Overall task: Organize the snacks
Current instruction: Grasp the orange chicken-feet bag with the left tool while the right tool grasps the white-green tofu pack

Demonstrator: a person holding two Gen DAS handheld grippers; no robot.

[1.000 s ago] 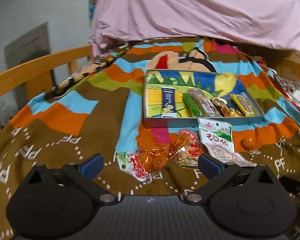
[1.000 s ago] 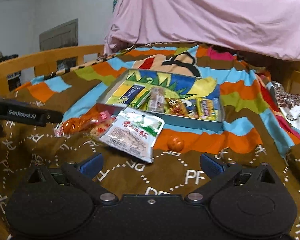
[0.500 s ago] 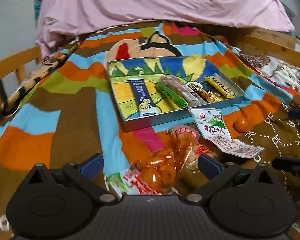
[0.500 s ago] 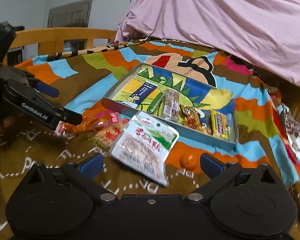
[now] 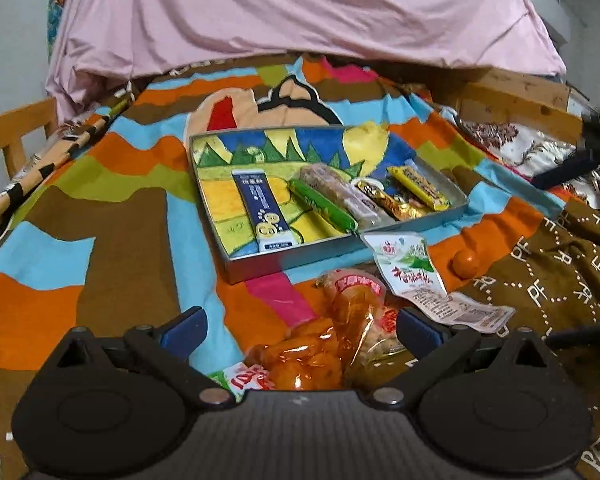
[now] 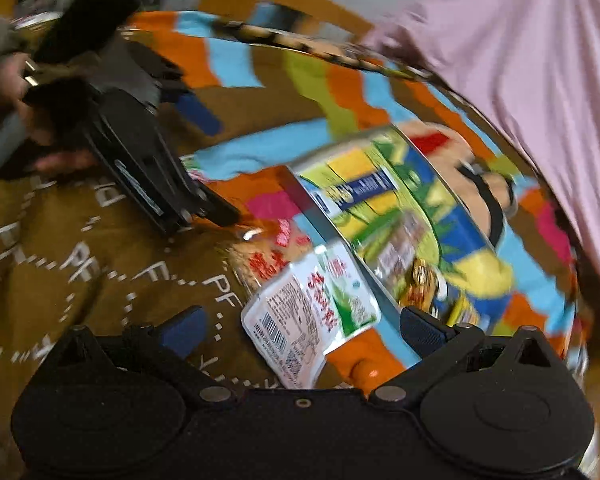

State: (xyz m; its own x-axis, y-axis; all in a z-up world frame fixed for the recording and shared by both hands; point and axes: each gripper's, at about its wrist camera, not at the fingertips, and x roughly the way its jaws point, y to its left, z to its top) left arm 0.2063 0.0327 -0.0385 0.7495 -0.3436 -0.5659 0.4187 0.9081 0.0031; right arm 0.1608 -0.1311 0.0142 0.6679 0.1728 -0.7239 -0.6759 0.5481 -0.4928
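Jaws, left gripper [image 5: 298, 330]: spread wide, holding nothing, hovering low over the orange snack bag.
Jaws, right gripper [image 6: 300, 326]: also spread wide and empty, with the white-green packet lying between the blue pads; this view is tilted and blurred.
Orange snack bag [image 5: 320, 344]: clear crinkled wrap full of orange pieces, red label at its far end, lying on the bedspread just near of the tray.
White-green packet [image 5: 410, 270]: flat pouch with red characters and a green picture, printed back panel with a barcode toward the near side; it rests just beside the tray's near right corner and overlaps the reddish packet next to the orange bag.
Tray [image 5: 260, 266]: shallow metal box with a bright cartoon landscape inside, sitting on the bed.
Tray contents: a dark blue stick packet [image 5: 262, 216] on the left, then a green stick [image 5: 324, 208], a pale wrapped bar, a gold-wrapped piece and a yellow bar [image 5: 418, 188] in a row to the right.
Small orange ball [image 5: 465, 263]: alone on the bedspread, right of the white-green packet.
Bedspread [image 5: 100, 240]: striped orange, blue, brown and green.
Pink sheet [image 5: 300, 12]: heaped at the far end.
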